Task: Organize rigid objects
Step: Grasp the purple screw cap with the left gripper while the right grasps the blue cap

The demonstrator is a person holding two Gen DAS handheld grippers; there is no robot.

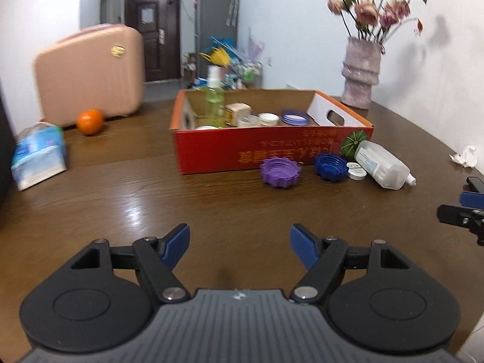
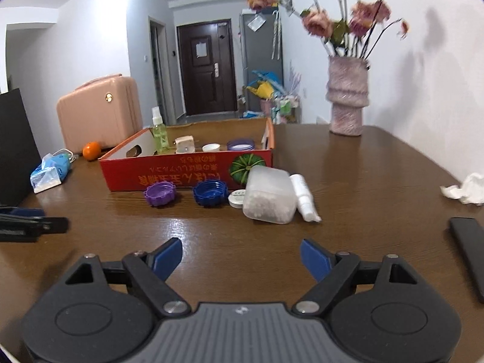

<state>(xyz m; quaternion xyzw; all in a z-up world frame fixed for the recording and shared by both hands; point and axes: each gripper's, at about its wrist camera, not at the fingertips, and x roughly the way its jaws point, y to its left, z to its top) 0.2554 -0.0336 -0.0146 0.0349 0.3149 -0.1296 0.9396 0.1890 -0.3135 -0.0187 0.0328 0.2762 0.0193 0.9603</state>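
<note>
Left wrist: left gripper (image 1: 239, 243) angled tableward (jaws apart).

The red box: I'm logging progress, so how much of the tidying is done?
Partly done. The red box already holds a spray bottle, a purple lid and small jars. Nothing is in hand: the left claw and right claw are both open and empty. Left on the table: purple cap, blue cap, small white tin, clear bottle, white tube.
</note>
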